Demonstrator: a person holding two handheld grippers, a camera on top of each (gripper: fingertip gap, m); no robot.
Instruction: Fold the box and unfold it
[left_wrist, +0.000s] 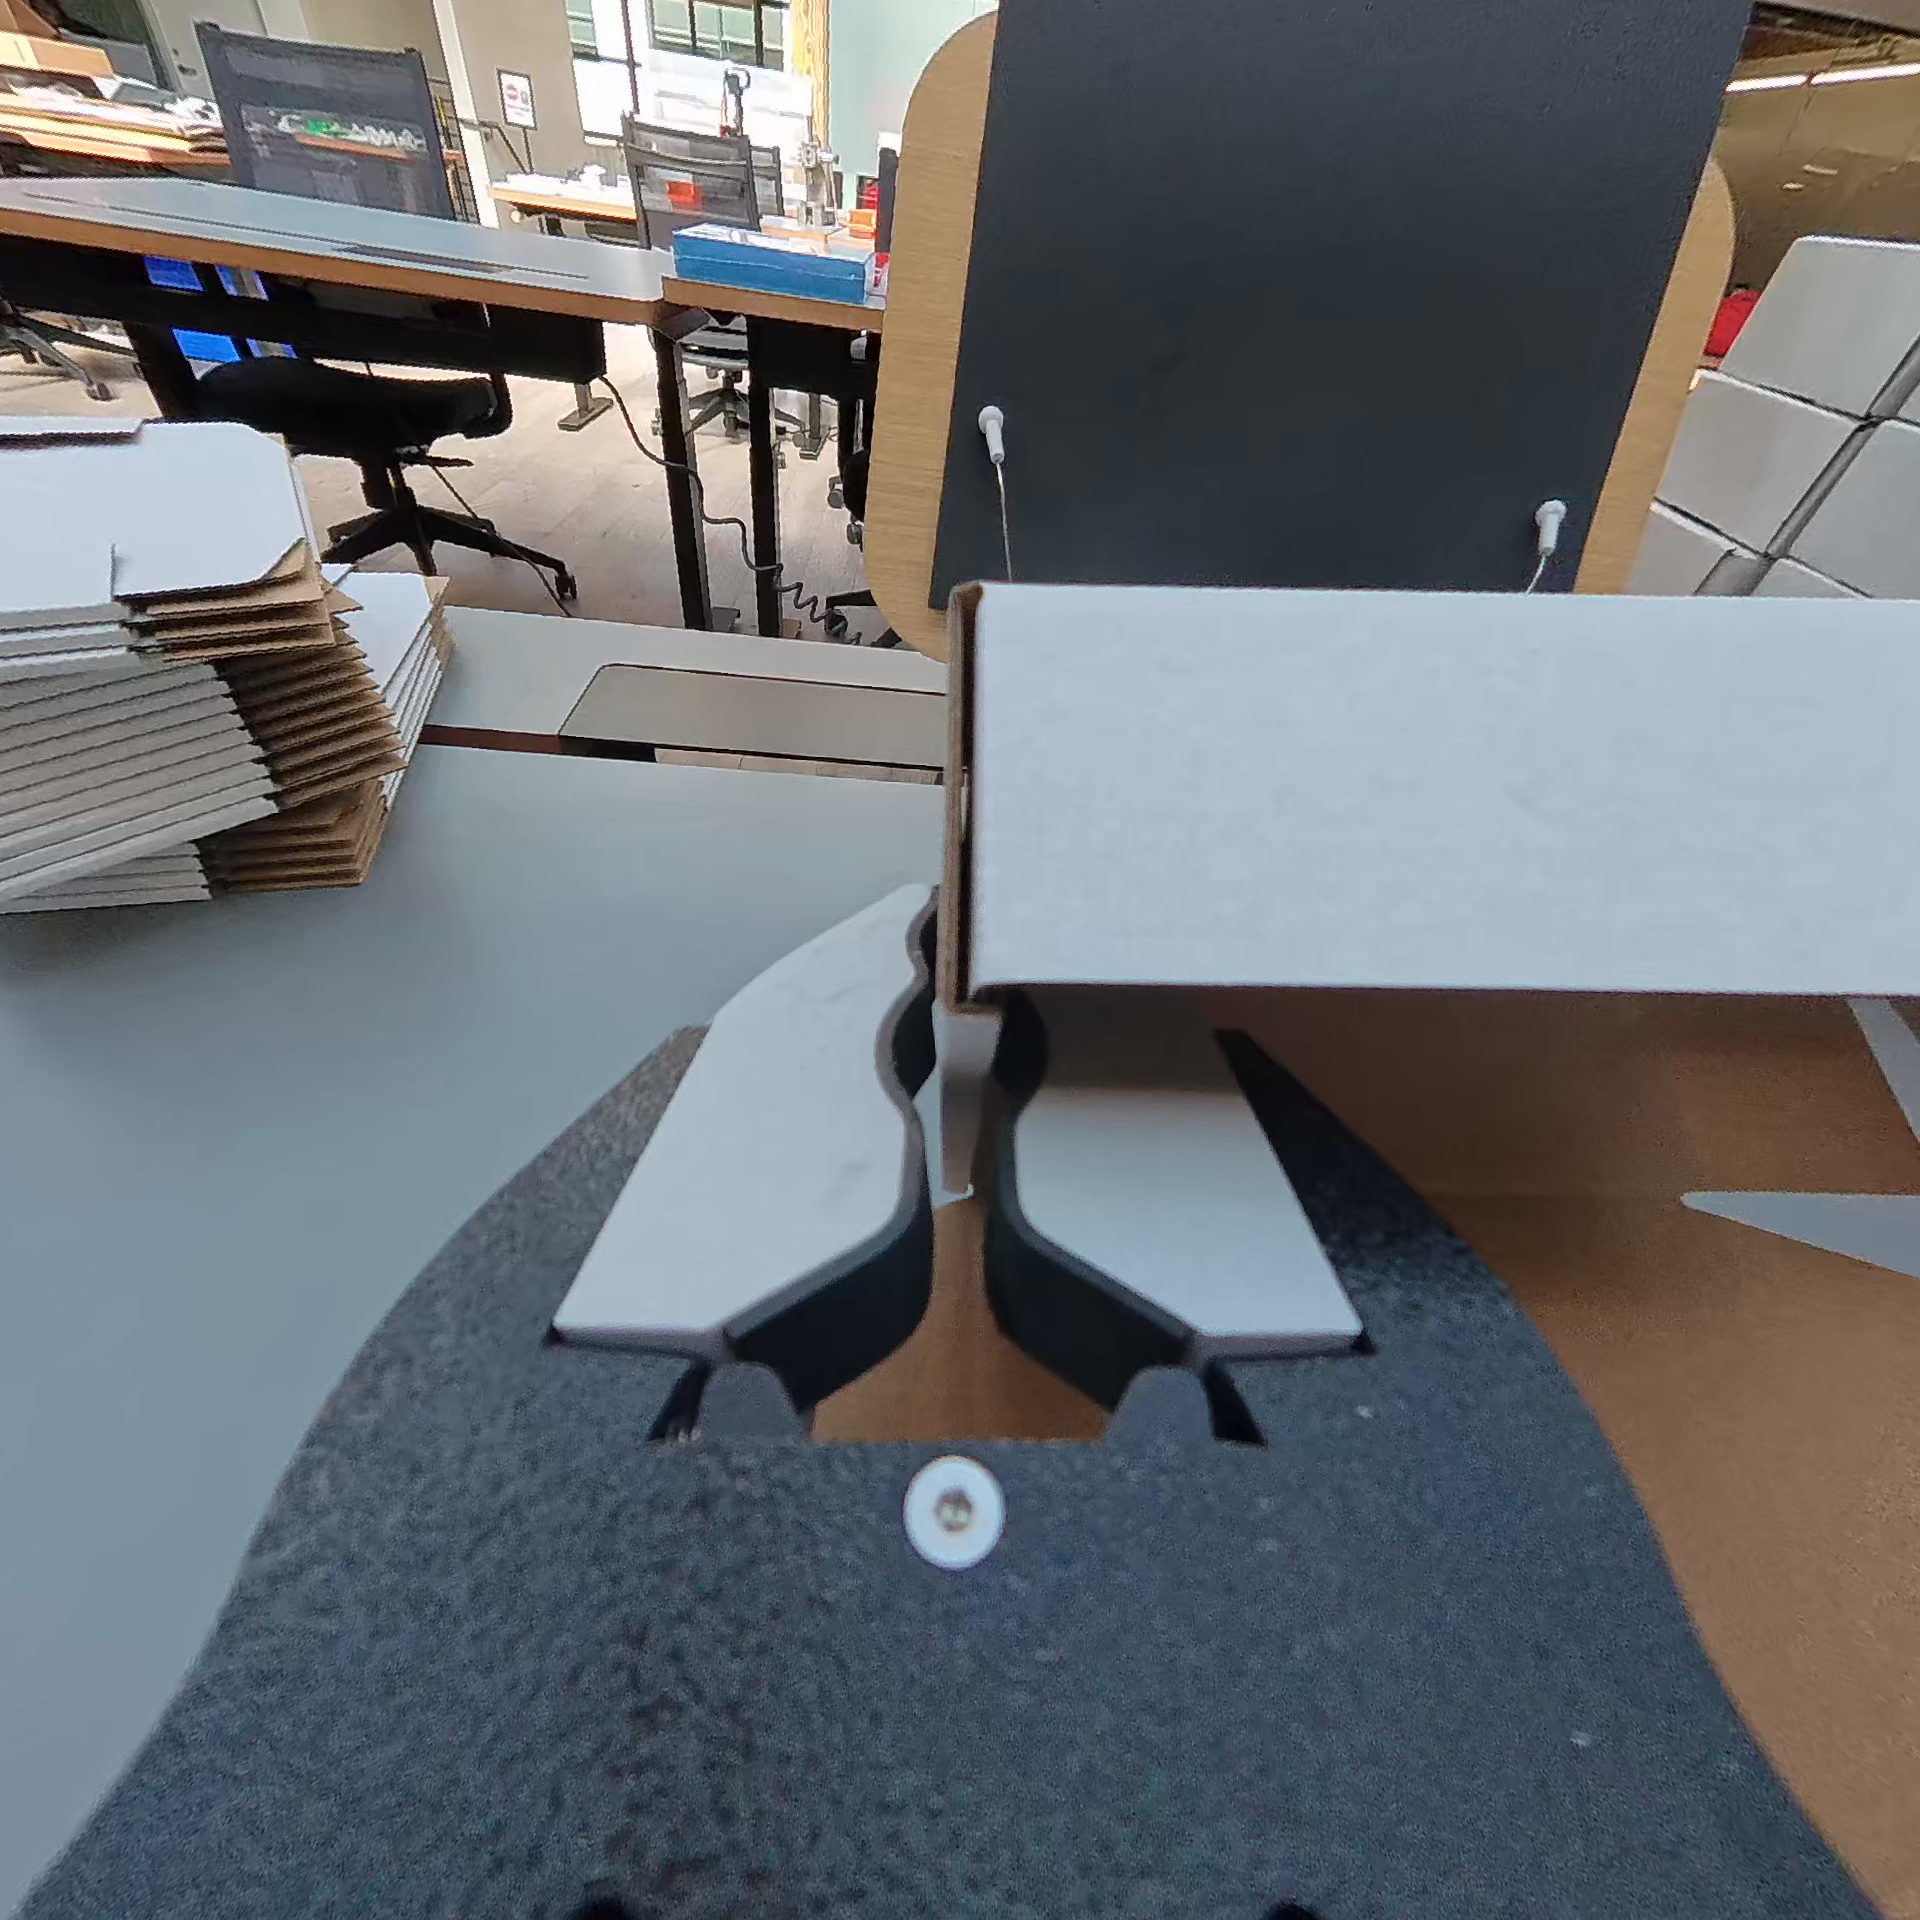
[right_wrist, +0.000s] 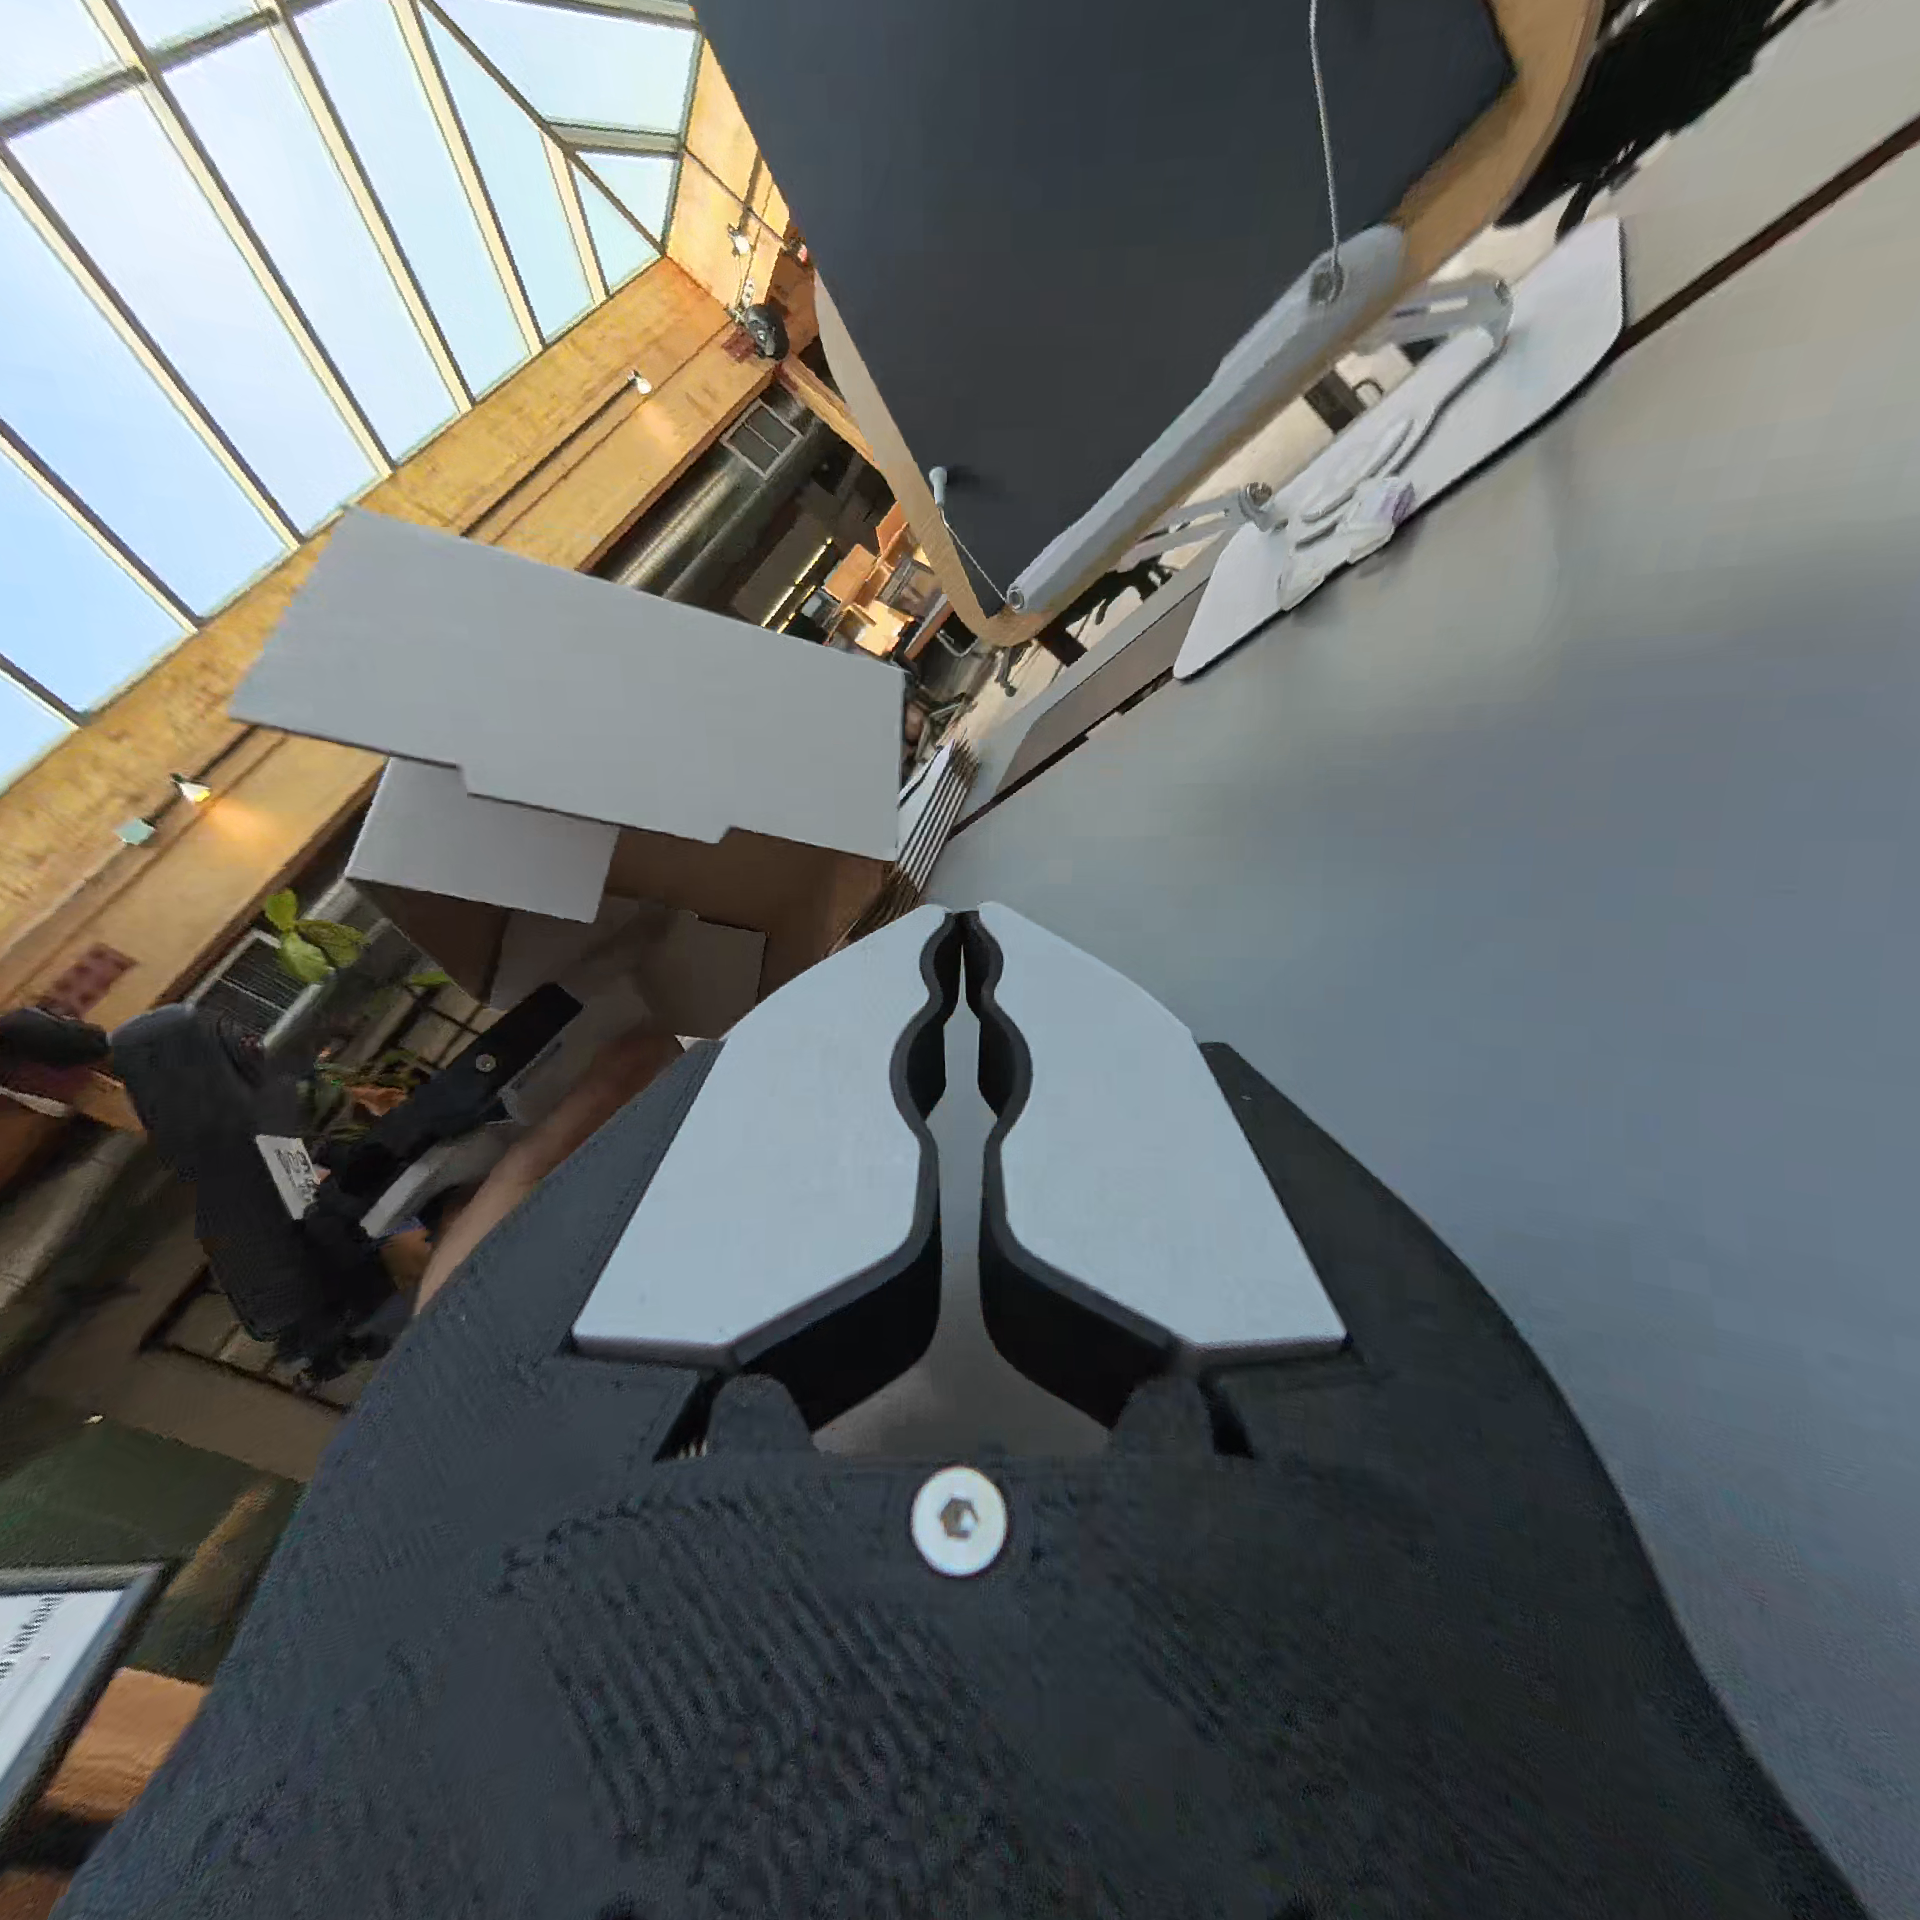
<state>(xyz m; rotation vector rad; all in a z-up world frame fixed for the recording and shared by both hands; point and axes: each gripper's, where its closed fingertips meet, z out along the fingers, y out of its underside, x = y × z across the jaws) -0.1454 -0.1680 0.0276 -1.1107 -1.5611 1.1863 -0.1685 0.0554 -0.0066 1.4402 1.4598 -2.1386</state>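
Left gripper (left_wrist: 961, 1049) clamps a flap at the cardboard box (left_wrist: 1434, 790) corner, at 12 o'clock, steadying the raised white wall over the counter (left_wrist: 312, 1091). Right gripper (right_wrist: 961, 935) is closed on nothing, rolled sideways, box (right_wrist: 582, 675) at 10 o'clock.

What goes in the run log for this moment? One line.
left gripper: shut on box flap | right gripper: shut, empty | flat stack: untouched
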